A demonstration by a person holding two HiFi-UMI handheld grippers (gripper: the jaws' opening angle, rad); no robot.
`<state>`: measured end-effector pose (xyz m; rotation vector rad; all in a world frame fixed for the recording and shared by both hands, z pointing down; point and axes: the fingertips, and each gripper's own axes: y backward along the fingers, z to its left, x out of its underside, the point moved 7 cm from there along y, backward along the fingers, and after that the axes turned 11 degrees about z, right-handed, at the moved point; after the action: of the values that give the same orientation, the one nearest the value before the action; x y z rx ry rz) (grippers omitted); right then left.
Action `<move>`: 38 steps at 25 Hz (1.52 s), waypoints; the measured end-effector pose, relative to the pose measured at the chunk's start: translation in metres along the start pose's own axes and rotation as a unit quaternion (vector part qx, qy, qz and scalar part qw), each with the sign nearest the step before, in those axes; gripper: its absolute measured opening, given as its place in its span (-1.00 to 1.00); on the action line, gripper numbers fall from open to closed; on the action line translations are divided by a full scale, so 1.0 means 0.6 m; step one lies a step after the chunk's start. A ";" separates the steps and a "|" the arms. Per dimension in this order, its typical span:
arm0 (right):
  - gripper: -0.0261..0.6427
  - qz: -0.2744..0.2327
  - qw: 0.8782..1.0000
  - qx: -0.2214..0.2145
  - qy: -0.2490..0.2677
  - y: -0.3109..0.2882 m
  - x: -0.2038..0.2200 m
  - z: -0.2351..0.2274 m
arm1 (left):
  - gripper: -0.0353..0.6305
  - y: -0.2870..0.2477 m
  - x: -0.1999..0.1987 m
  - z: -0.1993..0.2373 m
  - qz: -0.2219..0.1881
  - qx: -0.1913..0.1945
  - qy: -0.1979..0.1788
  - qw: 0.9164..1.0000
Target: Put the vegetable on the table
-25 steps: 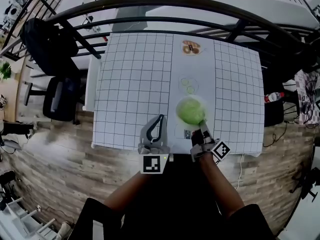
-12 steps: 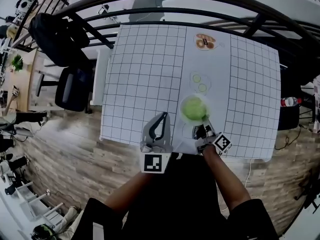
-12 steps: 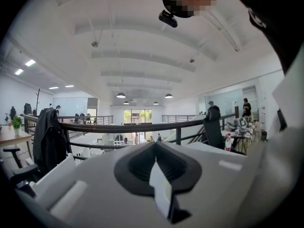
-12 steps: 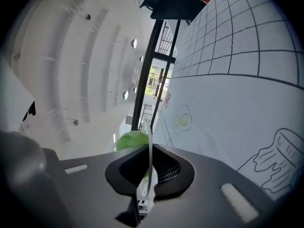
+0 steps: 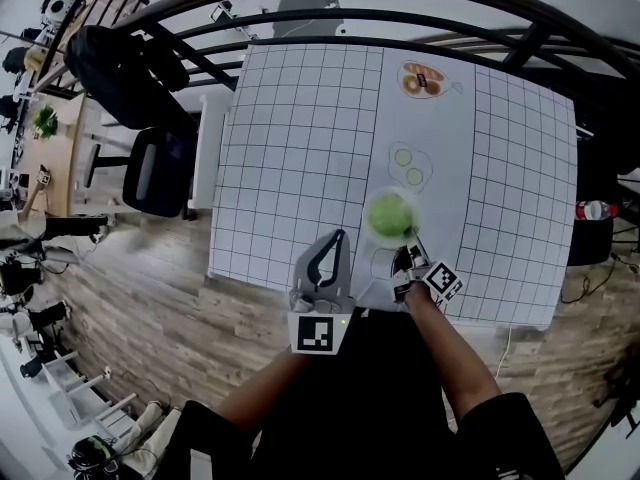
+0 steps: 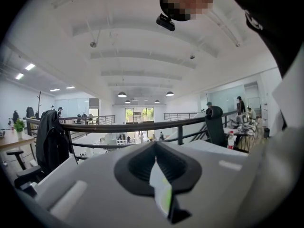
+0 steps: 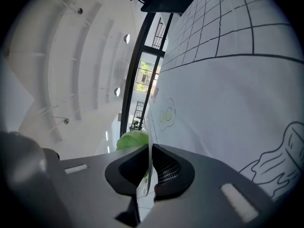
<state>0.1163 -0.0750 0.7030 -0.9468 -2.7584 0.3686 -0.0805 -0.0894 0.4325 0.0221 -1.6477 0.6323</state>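
Head view | my right gripper (image 5: 408,255) is pinching the green vegetable (image 5: 390,214) at the table (image 5: 300,148); my left gripper (image 5: 337,241) is hovering, jaws together

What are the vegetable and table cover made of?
Vegetable: pale green, leafy-looking ball, real or plastic unclear; seemingly wrapped in clear glossy film, a thin see-through edge pinched in the right tongs. Table cover: matte white sheet, printed black grid; paper or vinyl, can't tell.
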 end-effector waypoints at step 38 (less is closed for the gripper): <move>-0.87 0.018 0.991 0.115 -0.066 -0.021 0.018 -0.075 | -0.87 0.044 0.049 0.021 0.020 -0.001 0.050 0.999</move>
<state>0.1129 -0.0704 0.7509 -0.9451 -2.7392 0.7617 -0.1074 -0.0625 0.4488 -0.0429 -1.5544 0.6517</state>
